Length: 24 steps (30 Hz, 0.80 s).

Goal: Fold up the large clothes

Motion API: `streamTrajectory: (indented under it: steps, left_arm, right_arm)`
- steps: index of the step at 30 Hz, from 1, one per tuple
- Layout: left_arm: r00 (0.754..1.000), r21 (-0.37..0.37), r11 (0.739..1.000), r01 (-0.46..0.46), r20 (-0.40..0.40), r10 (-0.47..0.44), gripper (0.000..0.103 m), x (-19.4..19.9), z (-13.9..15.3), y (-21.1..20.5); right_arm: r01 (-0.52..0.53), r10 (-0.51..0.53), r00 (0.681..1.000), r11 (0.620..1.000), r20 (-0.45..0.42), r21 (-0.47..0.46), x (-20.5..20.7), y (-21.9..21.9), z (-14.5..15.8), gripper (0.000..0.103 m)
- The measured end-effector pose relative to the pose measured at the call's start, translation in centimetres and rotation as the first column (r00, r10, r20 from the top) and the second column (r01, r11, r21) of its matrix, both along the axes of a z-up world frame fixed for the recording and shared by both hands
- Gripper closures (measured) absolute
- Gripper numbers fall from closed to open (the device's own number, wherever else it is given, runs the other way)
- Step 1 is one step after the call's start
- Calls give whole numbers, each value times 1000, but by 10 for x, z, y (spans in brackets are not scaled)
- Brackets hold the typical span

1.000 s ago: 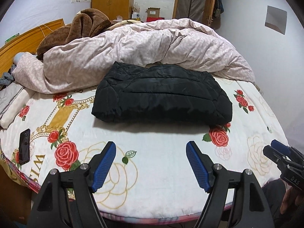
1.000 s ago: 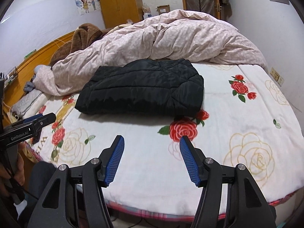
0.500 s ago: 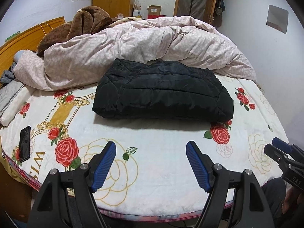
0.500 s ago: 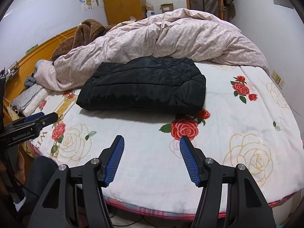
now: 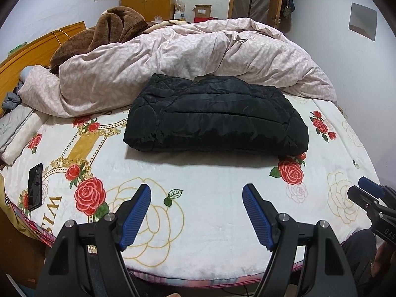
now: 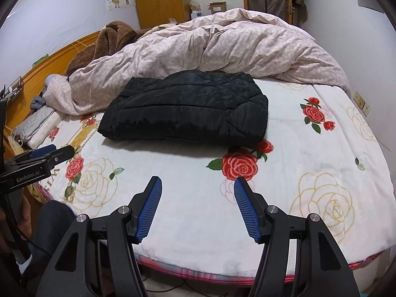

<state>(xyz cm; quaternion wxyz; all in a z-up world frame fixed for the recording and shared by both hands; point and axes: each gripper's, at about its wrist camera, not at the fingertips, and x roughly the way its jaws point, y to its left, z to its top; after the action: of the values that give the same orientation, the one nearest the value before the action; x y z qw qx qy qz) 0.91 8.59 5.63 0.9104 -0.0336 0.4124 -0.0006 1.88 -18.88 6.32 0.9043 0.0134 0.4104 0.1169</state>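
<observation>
A black quilted jacket [image 5: 215,118] [image 6: 188,111] lies folded into a thick rectangle in the middle of the bed, on a white sheet printed with roses [image 5: 198,198] [image 6: 309,148]. My left gripper [image 5: 196,190] hangs open over the near edge of the bed, well short of the jacket, with nothing between its blue pads. My right gripper [image 6: 198,183] is open too, empty, and equally short of the jacket. The left wrist view catches the right gripper's tip at its right edge; the right wrist view shows the left gripper at its left edge.
A rumpled pink duvet [image 5: 193,57] piles up behind the jacket, with a brown blanket [image 5: 104,32] at the headboard end. A black phone [image 5: 34,186] lies on the sheet at the left. Pillows [image 6: 37,126] sit near the wooden headboard [image 6: 49,74]. A person's dark-clad leg [image 6: 49,222] is below the bed edge.
Both views have tilted a little, so the bed sits slightly lower in frame. The jacket has not moved and both grippers stay open.
</observation>
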Motion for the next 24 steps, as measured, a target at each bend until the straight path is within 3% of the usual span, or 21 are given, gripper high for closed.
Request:
streamTrajectory:
  steps: [24]
  left_arm:
    - [1000,4,1000,1,6,-1,25,-2,3,1]
  right_arm:
    - [-1,1,1000,1000,-1,0,-2,1,0,42]
